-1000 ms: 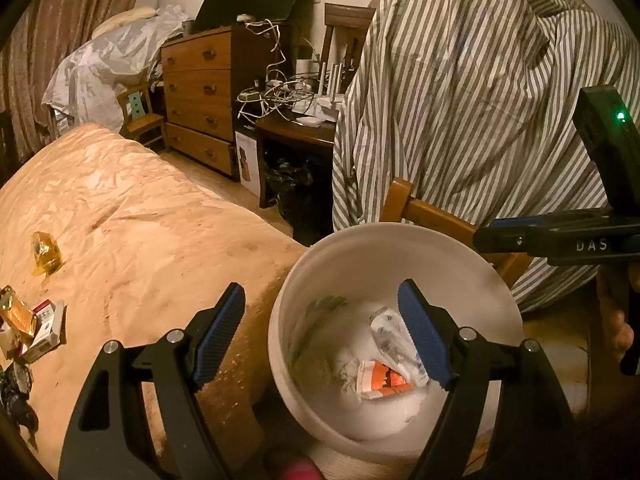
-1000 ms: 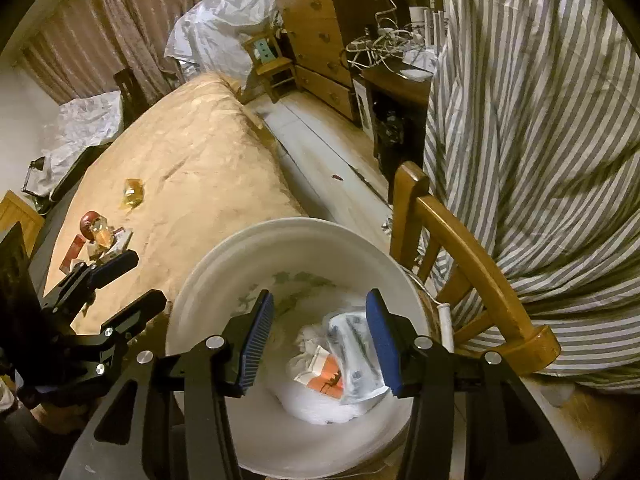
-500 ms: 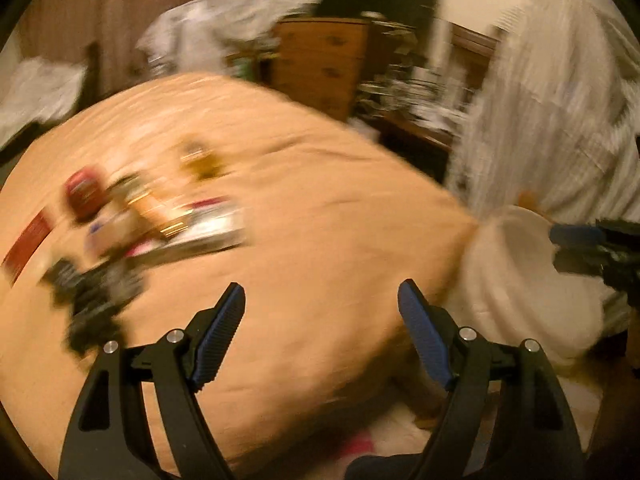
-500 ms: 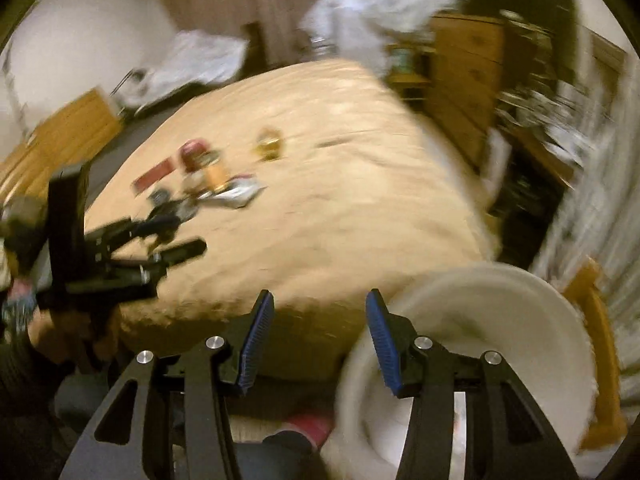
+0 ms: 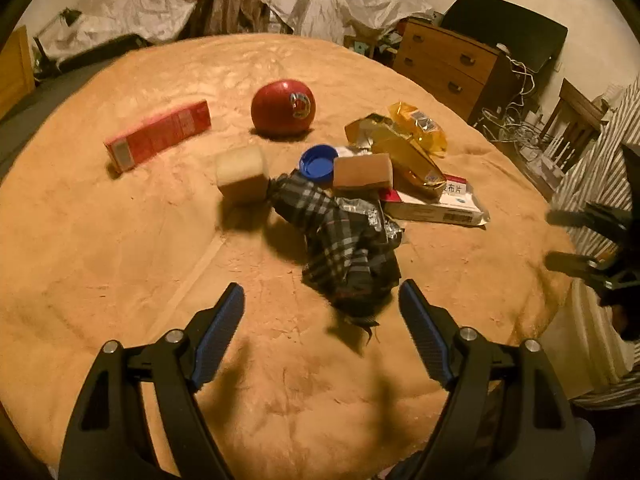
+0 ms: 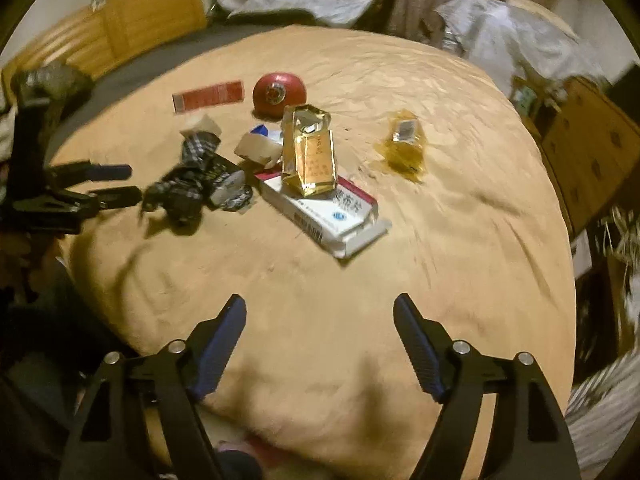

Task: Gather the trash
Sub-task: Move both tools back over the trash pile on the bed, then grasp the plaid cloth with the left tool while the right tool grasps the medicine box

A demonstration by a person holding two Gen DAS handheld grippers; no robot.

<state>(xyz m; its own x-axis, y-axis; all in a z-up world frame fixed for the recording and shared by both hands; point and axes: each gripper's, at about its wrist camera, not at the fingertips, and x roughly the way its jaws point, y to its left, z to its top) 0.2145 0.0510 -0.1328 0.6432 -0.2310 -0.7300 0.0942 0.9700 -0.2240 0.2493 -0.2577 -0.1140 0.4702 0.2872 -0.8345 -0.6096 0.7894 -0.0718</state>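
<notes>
Hovering over the tan bedspread (image 5: 120, 264), the left gripper (image 5: 321, 312) has just been opening and stands wide with nothing between its pads; the dark plaid cloth (image 5: 340, 240) lies just ahead of it. The right gripper (image 6: 320, 324) has also just spread apart, empty above bare blanket. Trash sits clustered mid-bed: a red carton (image 5: 158, 134), a red round item (image 5: 283, 107), possibly an apple, a blue cap (image 5: 318, 161), a gold packet (image 6: 308, 156) resting on a white medicine box (image 6: 332, 216), and a yellow wrapper (image 6: 404, 146) lying apart.
</notes>
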